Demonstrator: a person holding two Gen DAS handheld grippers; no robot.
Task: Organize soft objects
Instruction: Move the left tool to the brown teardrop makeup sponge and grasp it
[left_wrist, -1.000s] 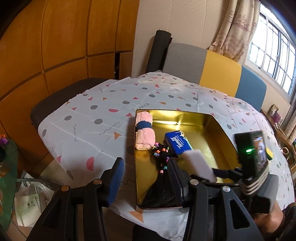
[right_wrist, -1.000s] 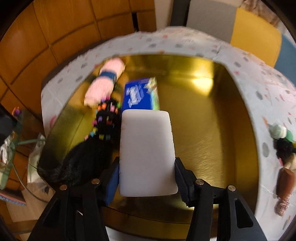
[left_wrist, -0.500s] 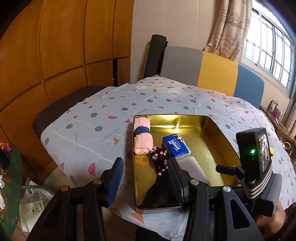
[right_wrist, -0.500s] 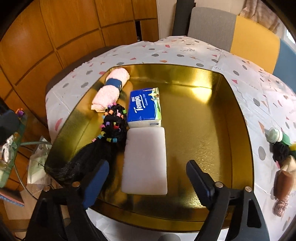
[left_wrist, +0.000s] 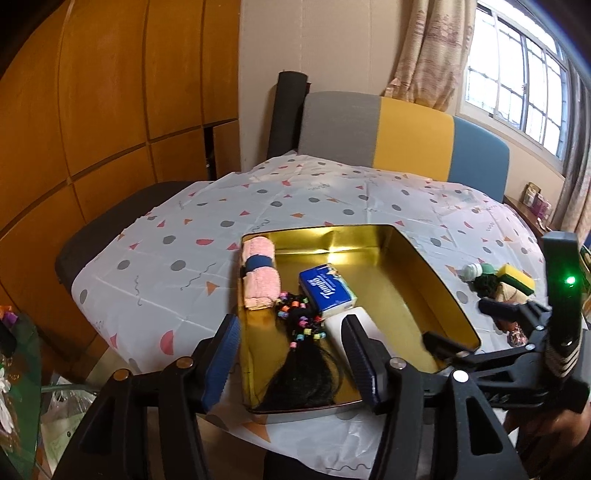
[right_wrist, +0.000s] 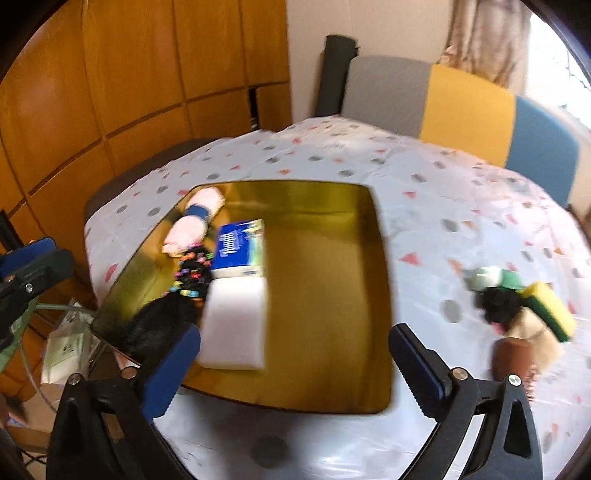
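Looking along the right gripper, whose jaws have just been opening and now stand spread wide with nothing between them, the right wrist view shows the whole white foam block, a soft rounded slab lying flat on the floor of the shiny gold metal tray; the left wrist view hides half of that block behind a finger. The left gripper, jaws also just opening and apart on nothing, hovers at the tray's near edge. Sharper, the left view gives textures: a fluffy pink rolled towel with a blue band, a glossy blue tissue pack touching the block, and a black wig strung with bright beads. On the spotted cloth of the bench, outside the tray, sits a yellow-green sponge.
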